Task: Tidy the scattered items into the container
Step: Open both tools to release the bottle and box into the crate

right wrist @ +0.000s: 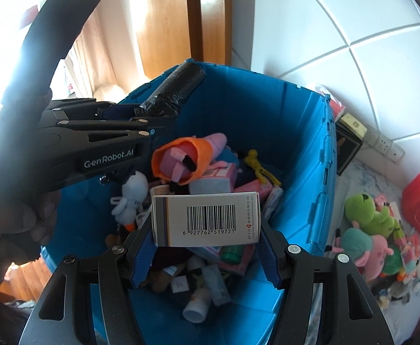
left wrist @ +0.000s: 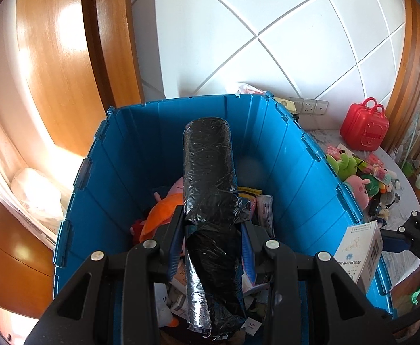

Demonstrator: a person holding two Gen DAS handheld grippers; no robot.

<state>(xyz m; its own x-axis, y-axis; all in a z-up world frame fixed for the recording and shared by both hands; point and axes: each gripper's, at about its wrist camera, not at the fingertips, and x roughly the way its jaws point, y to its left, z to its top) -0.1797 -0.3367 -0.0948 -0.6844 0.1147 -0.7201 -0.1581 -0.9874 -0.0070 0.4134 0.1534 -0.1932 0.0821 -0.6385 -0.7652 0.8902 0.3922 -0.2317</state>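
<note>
Holding a black roll (left wrist: 210, 189) over the blue bin (left wrist: 296, 172), left tongs (left wrist: 214, 230) clamp it; right tongs (right wrist: 207, 247) grip a white box (right wrist: 205, 218) above the bin's near rim.

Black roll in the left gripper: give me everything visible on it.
The black roll is a long cylinder wrapped in glossy, crinkled black film, with loose torn flaps at mid-length and a silvery strip along its lower end. The left gripper is shut on it near mid-length, its blue-lined fingers pressing on both sides. It points forward and up, held above the contents of the blue bin; its far end shows against the back wall. Nothing else visibly touches it.
</note>
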